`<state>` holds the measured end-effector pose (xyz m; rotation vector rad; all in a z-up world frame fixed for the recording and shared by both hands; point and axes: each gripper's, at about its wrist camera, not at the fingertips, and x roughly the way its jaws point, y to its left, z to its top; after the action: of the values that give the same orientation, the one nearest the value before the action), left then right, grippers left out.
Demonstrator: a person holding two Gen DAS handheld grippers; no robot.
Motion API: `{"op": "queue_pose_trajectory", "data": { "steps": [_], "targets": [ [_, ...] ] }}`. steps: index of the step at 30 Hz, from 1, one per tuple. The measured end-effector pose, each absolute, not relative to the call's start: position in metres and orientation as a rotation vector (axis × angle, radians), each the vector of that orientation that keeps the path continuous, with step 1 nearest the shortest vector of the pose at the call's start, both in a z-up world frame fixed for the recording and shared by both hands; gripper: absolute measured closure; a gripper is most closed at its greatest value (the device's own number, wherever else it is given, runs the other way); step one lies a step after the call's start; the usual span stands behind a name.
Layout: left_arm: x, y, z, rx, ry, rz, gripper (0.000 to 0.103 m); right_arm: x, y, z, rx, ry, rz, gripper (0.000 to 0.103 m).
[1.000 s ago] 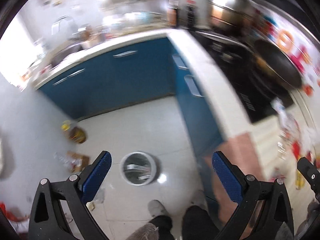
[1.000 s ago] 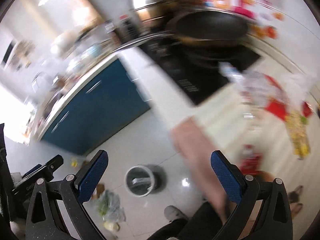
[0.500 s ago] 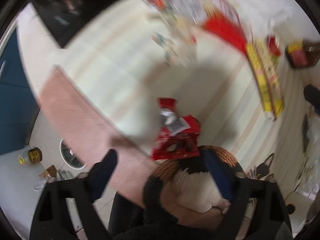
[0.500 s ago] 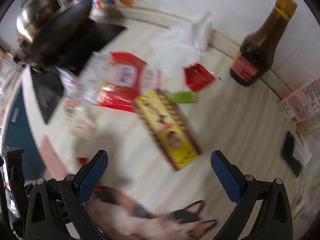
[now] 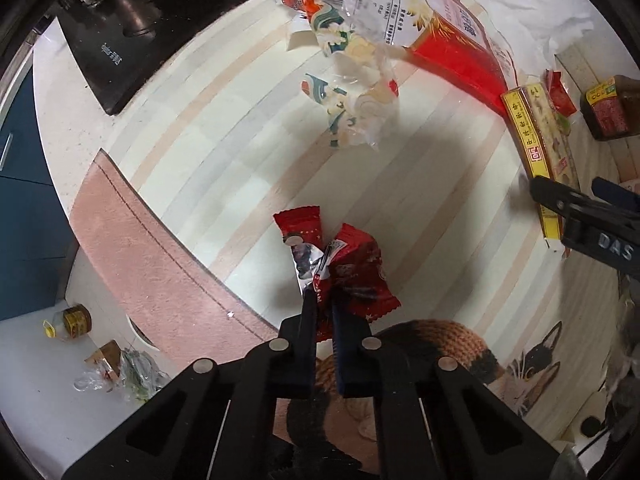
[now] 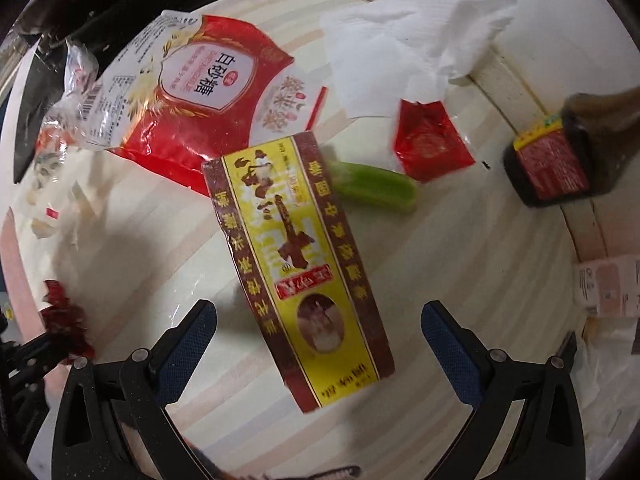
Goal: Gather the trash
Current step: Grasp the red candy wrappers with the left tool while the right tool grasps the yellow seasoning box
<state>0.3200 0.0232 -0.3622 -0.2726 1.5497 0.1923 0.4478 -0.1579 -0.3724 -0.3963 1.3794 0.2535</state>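
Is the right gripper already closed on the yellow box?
No, the right gripper is wide open, its fingers apart on either side of the yellow box lying on the counter.

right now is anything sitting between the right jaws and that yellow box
Nothing visible. The right gripper is open, its jaws straddling the near end of the yellow box; the green piece lies past its far end.

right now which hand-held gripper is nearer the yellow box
Right. The right hand-held gripper is open, its fingers straddling the yellow box's near end. The left hand-held gripper is off to the side, shut on a red wrapper.
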Motion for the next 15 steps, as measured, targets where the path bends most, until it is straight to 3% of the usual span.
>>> {"op": "queue_pose_trajectory", "data": {
  "steps": [2,6,15],
  "targets": [
    [0.318,0.022,-0.362,-0.259,1.543,0.193,0.1,0.448,-0.154,-0.377,-0.406,1.383,0.252,0.014],
    [0.318,0.022,-0.361,-0.246,1.534,0.193,0.101,0.448,-0.151,-0.383,-0.405,1.39,0.246,0.032],
    [0.301,0.041,-0.34,-0.307,1.48,0.176,0.103,0.424,-0.152,-0.35,-0.319,1.338,0.296,0.04]
  ]
}}
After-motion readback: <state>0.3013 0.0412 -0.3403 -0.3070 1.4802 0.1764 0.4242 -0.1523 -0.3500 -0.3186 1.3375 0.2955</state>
